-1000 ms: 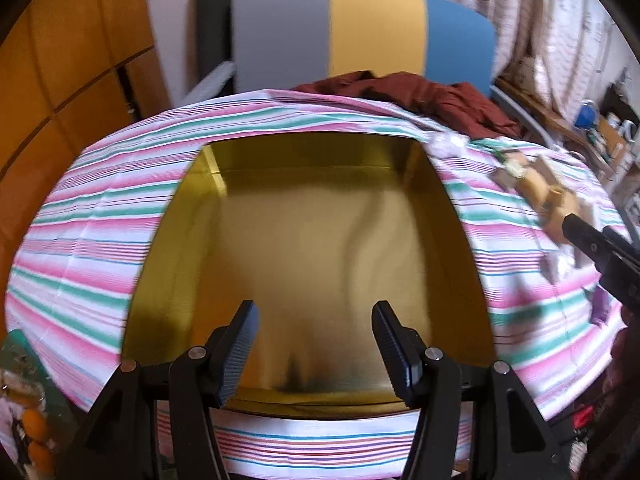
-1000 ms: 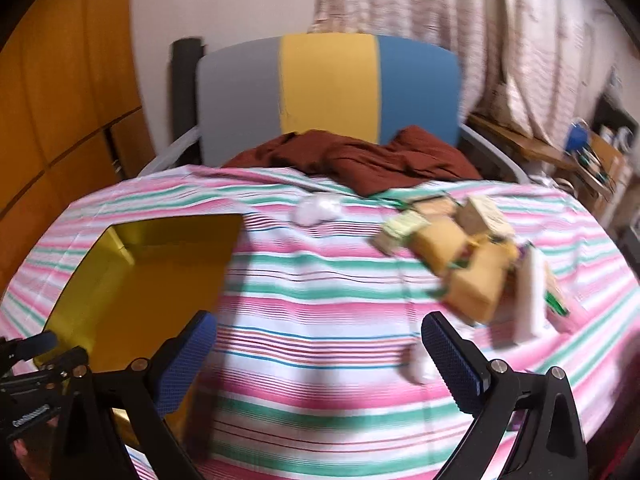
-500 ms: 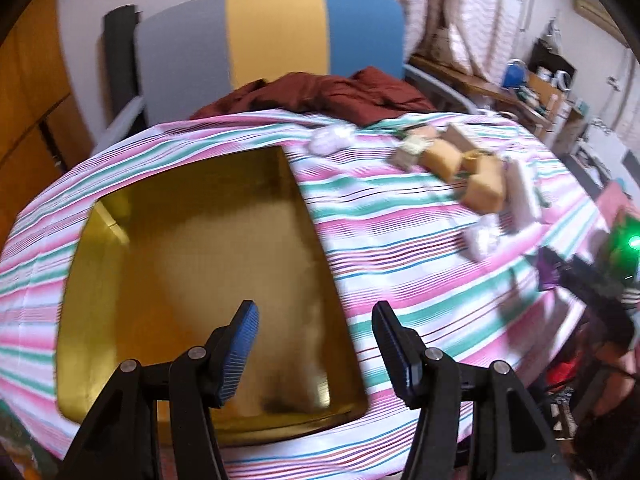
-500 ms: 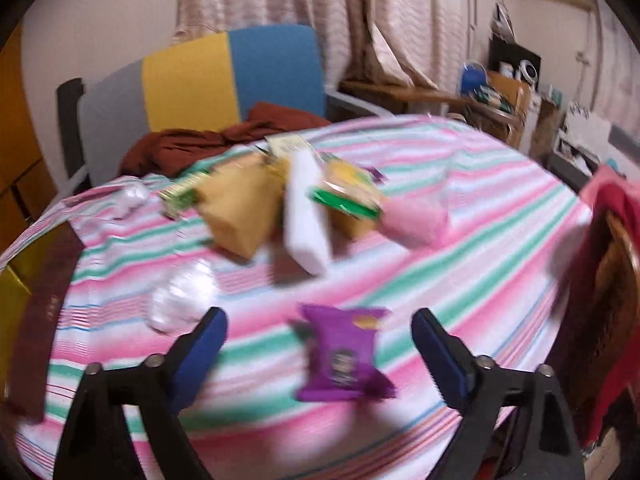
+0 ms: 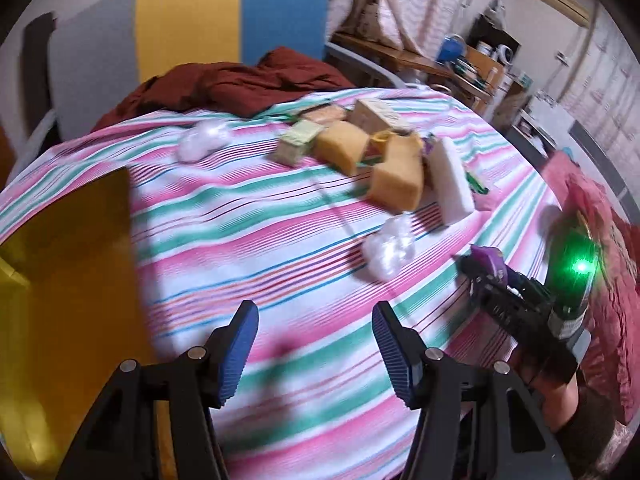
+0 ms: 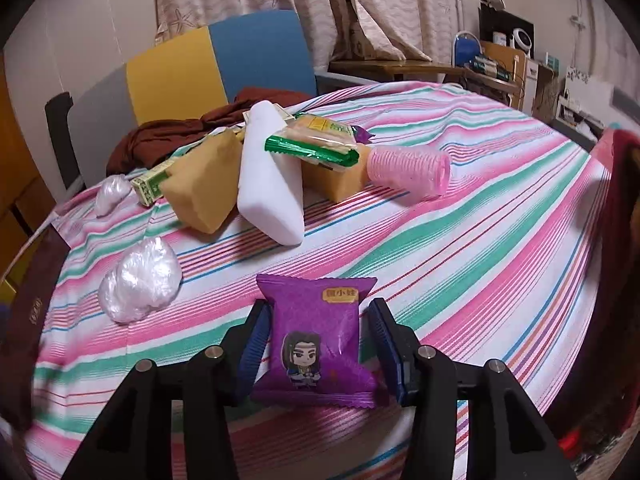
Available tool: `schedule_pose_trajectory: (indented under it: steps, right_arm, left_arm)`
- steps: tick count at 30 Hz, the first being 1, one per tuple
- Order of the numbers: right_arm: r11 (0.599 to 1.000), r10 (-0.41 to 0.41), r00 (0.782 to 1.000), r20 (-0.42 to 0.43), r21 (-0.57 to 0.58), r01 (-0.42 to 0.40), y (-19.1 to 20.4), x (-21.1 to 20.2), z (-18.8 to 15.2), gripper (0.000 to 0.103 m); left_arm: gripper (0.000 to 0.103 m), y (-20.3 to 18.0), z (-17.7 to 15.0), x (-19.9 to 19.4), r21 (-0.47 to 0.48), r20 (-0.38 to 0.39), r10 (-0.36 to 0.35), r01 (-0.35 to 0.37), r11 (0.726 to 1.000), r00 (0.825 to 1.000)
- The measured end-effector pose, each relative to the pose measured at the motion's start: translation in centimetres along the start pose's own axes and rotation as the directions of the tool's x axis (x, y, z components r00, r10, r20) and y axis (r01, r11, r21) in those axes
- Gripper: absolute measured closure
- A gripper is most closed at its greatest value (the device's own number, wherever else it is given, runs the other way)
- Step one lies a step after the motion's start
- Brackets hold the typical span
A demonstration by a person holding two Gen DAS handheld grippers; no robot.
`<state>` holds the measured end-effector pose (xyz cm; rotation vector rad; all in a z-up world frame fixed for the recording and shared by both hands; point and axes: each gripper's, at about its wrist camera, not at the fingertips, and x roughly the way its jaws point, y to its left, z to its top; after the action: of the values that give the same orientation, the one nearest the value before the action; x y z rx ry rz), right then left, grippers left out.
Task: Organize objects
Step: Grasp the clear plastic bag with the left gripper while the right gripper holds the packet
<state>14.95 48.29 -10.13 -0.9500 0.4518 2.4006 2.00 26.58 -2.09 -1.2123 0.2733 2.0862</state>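
A purple snack packet [image 6: 316, 336] lies flat on the striped tablecloth [image 6: 460, 240] near its front edge. My right gripper [image 6: 319, 306] straddles it and its jaws are closing. The left pad meets the packet's side, and a thin gap shows at the right pad. In the left wrist view the right gripper [image 5: 480, 270] sits low at the right with the purple packet [image 5: 490, 258] at its tip. My left gripper [image 5: 314, 312] hovers over bare cloth with nothing between its fingers, and its jaws are opening a little. The gold tray [image 5: 60, 280] lies to its left.
A pile sits mid-table: yellow sponges [image 5: 396, 184], a white foam block [image 6: 268, 184], a green cracker packet [image 6: 316, 146], a pink roller [image 6: 408, 170], a small green box [image 5: 298, 142]. Two clear plastic bundles [image 6: 140, 280] [image 5: 202, 142] lie apart. A maroon cloth [image 5: 240, 84] hangs on the chair behind.
The left gripper swung right, off the gold tray and over the cloth. The right gripper dropped to the purple packet and its jaws narrowed around it.
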Motion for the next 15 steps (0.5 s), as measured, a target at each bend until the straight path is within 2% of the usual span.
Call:
schedule_pose_trajectory:
  steps: [3,5,8,9,10,12,15]
  right_arm:
    - [1.000,-0.019,1.000,0.015,-0.023,0.019,0.4,0.1,-0.2,0.051]
    - [0.999,-0.019,1.000,0.025,-0.029,0.019,0.4,0.1,-0.3,0.051]
    - [1.000,-0.012,0.999,0.035,-0.018,0.013,0.3,0.1,-0.3,0.051]
    - [1.000,-0.013,0.999,0.036,-0.018,0.014,0.3,0.0,-0.4,0.051]
    - [1.000,-0.017,0.999,0.037,-0.021,0.018,0.4,0.0,-0.4,0.051]
    - [0.999,-0.023,0.999,0.039,-0.028,0.024,0.5,0.1,-0.3,0.051]
    - [0.999,-0.031,0.999,0.044,-0.041,0.033,0.6,0.1,-0.4,0.051]
  left_arm:
    - [0.042,-1.6,1.3,3.2,0.058,-0.088,0.016,-0.011,0.998,0.996]
    - [0.042,-2.6,2.0,4.8,0.095,-0.119,0.004,0.007,0.995,0.993]
    - [0.041,-3.9,3.2,6.6,0.129,-0.130,-0.085,0.102,0.986,0.988]
    - [0.038,-4.1,3.7,7.3,0.118,-0.132,-0.128,0.144,0.983,0.983]
    - [0.029,-4.3,4.1,7.9,0.111,-0.122,-0.158,0.171,0.979,0.980]
    - [0.017,-4.5,4.5,8.5,0.112,-0.103,-0.151,0.162,0.980,0.983]
    - [0.017,-5.2,4.6,9.6,0.141,-0.083,-0.139,0.149,0.979,0.987]
